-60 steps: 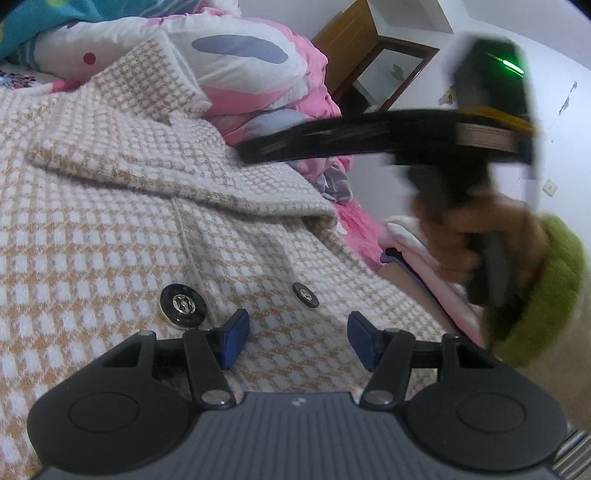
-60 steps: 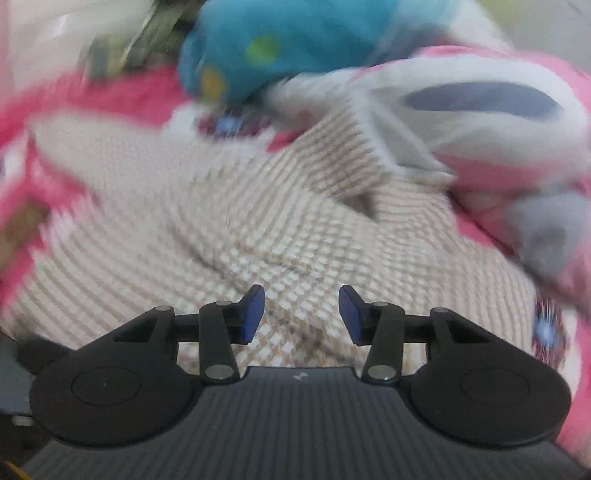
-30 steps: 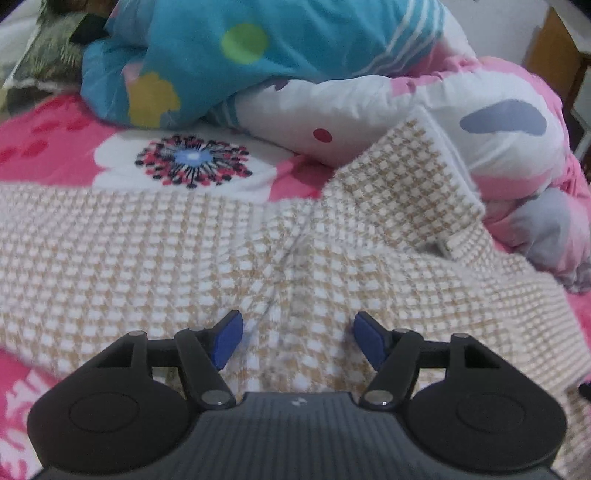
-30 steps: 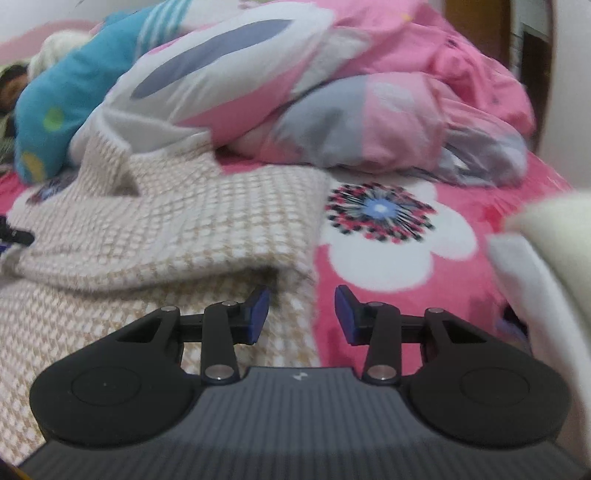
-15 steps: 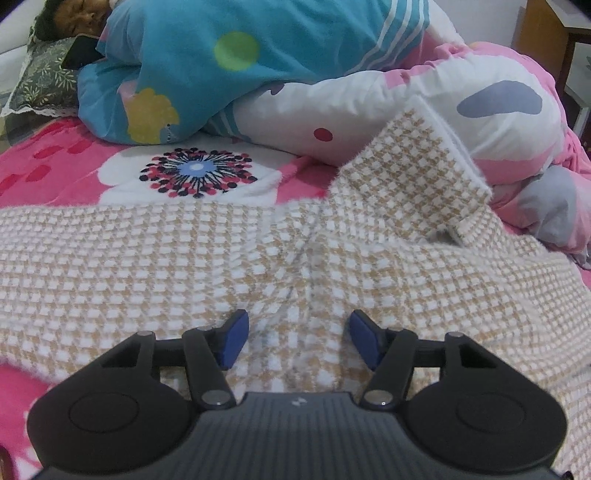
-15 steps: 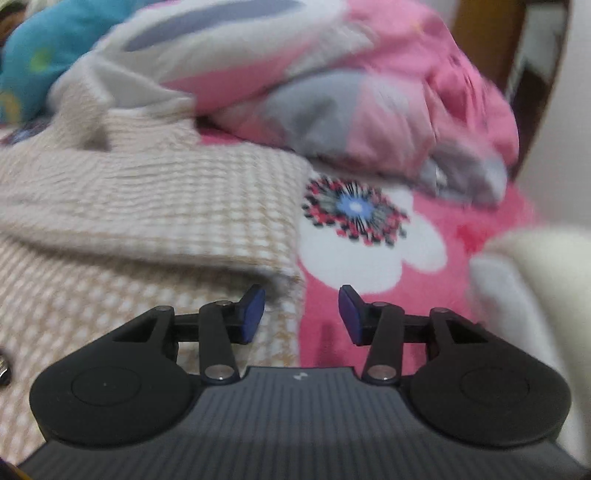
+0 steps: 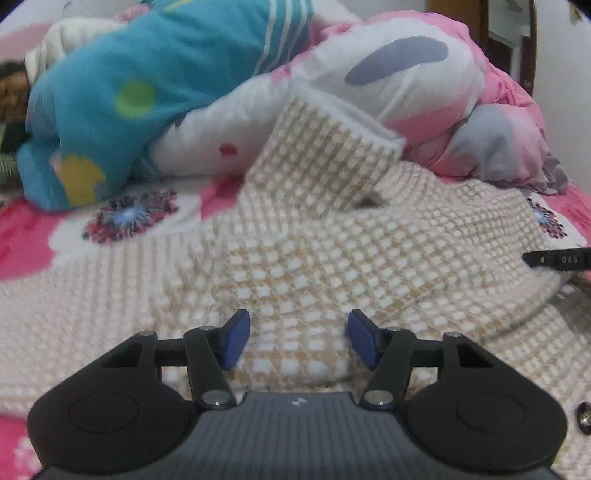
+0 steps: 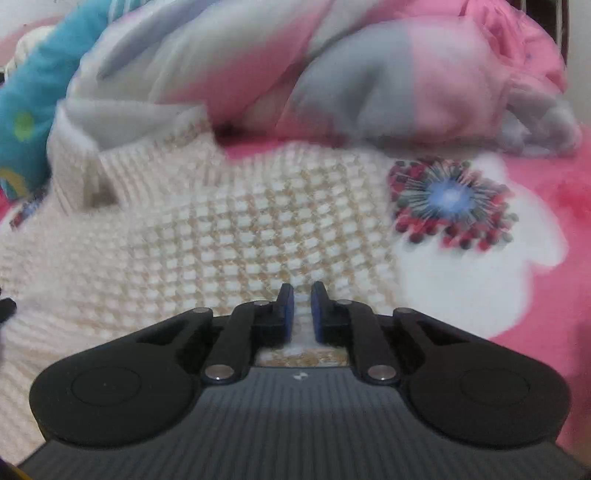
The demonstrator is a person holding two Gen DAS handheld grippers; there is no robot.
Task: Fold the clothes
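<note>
A beige and white checked coat (image 7: 314, 254) lies spread on a pink flowered bedsheet (image 7: 22, 243); one sleeve stands up against the bedding behind. My left gripper (image 7: 293, 339) is open, its blue pads just above the coat's cloth near the middle. In the right wrist view the same coat (image 8: 221, 236) fills the left and middle. My right gripper (image 8: 302, 310) is nearly closed, its pads pinching a fold of the coat's edge. A dark button (image 7: 583, 419) shows at the lower right of the left wrist view.
A blue blanket (image 7: 147, 92) covers a person lying at the back left. A pink, white and grey quilt (image 7: 443, 96) is heaped behind the coat, also in the right wrist view (image 8: 369, 81). A wooden frame (image 7: 509, 33) stands at the far right. The other gripper's tip (image 7: 557, 258) enters at right.
My right gripper has closed on the coat's edge; it was open half a second ago. My left gripper has shifted slightly right over the coat and stays open.
</note>
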